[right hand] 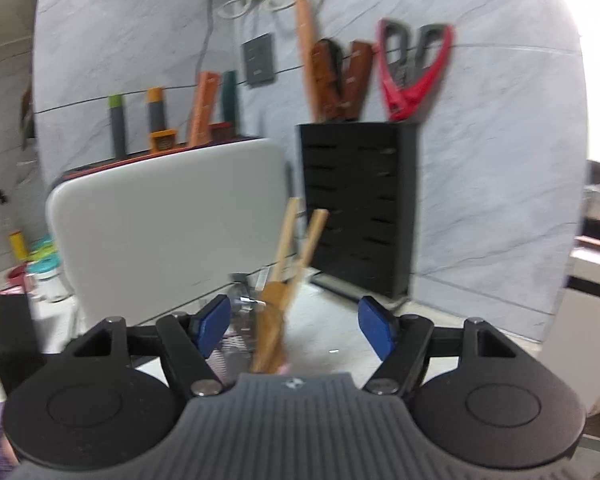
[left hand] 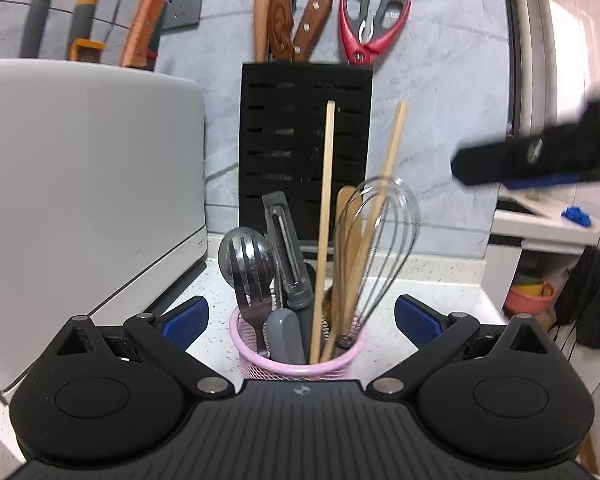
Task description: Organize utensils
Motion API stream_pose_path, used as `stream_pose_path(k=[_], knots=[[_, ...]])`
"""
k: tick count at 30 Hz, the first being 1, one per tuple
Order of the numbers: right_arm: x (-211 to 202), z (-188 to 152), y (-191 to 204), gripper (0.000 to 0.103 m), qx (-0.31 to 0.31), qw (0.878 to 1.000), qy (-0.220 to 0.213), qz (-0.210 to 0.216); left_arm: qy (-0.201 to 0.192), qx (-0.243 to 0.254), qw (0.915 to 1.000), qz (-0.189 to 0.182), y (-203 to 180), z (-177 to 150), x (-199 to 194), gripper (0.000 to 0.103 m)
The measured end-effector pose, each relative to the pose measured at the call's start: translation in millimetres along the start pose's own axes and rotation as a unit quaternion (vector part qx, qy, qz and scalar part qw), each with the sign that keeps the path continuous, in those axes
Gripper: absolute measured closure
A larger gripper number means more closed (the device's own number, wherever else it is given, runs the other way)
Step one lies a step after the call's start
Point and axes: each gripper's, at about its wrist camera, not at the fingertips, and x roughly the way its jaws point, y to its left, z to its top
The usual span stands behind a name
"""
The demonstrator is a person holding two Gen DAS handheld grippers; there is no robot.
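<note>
Left gripper [left hand: 302, 320]: fingers apart, blue pads [left hand: 186, 318] flanking the pink cup [left hand: 300, 366] at 9 and 3 o'clock. Pads do not press the mesh; a gap of counter [left hand: 420, 280] shows on each side. The gripper points slightly downward, level side to side, with the cup centred just ahead of its body.

Cup contents, upright or leaning: spoon [left hand: 244, 254] and fork [left hand: 252, 300] at 10 o'clock, grey peeler [left hand: 286, 248] beside them, two chopsticks [left hand: 326, 220] rising tallest at 12 o'clock, wooden spatula [left hand: 346, 208] and wire whisk [left hand: 376, 248] at 2 o'clock. The cup stands on the white speckled counter, in front of the black knife block [left hand: 304, 148].

Right gripper [right hand: 294, 326]: fingers apart, nothing clamped. Picture is motion-blurred. Between its pads [right hand: 212, 326] the chopstick tops and spatula show, blurred; cannot tell whether anything touches the pads, though clear space appears on both sides. It also tilts slightly downward. From the left wrist view, the right gripper [left hand: 540, 156] enters at 3 o'clock, above and well apart from the cup, blurred.

Background: block holds a rolling pin [left hand: 262, 8], wood-handled knives [left hand: 312, 26] and red scissors [left hand: 370, 20] at 12 o'clock. White appliance [left hand: 80, 180] at 9 o'clock.
</note>
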Motion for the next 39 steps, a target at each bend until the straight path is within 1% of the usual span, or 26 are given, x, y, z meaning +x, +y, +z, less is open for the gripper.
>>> stream_pose_path(k=[3,5,8,12,15,18,22,24,27,30,31,36,39], knots=[[-6.9,-14.1,3.0,0.032,-0.006,0.999,-0.014,-0.043,-0.009,-0.004,1.0000,0.001,-4.3,0.5,-20.0,0.000],[-11.7,-25.1,4.3,0.032,-0.006,0.998,-0.013,-0.064,-0.012,-0.007,0.9998,0.012,-7.3,0.5,-32.5,0.000],[-21.7,-41.0,7.0,0.032,0.011,0.997,-0.005,-0.074,-0.019,-0.009,0.9994,0.029,-11.7,-0.8,-52.9,0.000],[-37.5,-54.5,15.1,0.034,0.037,0.997,-0.004,-0.071,-0.014,0.008,0.9985,0.053,-19.1,-4.5,-74.6,0.000],[-48.4,-59.6,23.2,0.034,0.036,0.996,-0.002,-0.080,0.003,0.013,0.9981,0.060,-20.6,-8.3,-84.8,0.000],[-54.8,-61.6,28.2,0.034,0.030,0.994,0.010,-0.103,0.022,0.002,0.9962,0.084,-18.0,-12.4,-94.7,0.000],[-62.7,-66.7,31.3,0.033,0.044,0.993,0.015,-0.105,0.045,-0.023,0.9937,0.100,-9.2,-13.3,-105.8,0.000],[-64.5,-70.2,34.7,0.033,0.048,0.993,0.015,-0.105,0.040,-0.028,0.9933,0.105,-7.0,-12.3,-110.4,0.000],[-65.6,-78.1,39.5,0.032,0.046,0.993,0.018,-0.103,0.037,-0.014,0.9932,0.109,-11.8,-13.4,-112.8,0.000],[-65.3,-88.0,40.9,0.031,0.051,0.994,0.025,-0.095,0.045,0.001,0.9928,0.111,-18.1,-19.0,-111.4,0.000],[-65.4,-90.9,41.4,0.029,0.052,0.994,0.028,-0.093,0.049,0.002,0.9924,0.112,-19.2,-21.3,-110.4,0.000],[-70.4,-100.7,42.2,0.029,0.043,0.993,0.032,-0.106,0.071,-0.010,0.9918,0.106,-18.5,-31.3,-107.4,0.000],[-73.8,-104.0,42.0,0.029,0.042,0.993,0.032,-0.105,0.076,-0.009,0.9912,0.108,-19.3,-35.8,-108.8,0.000]])
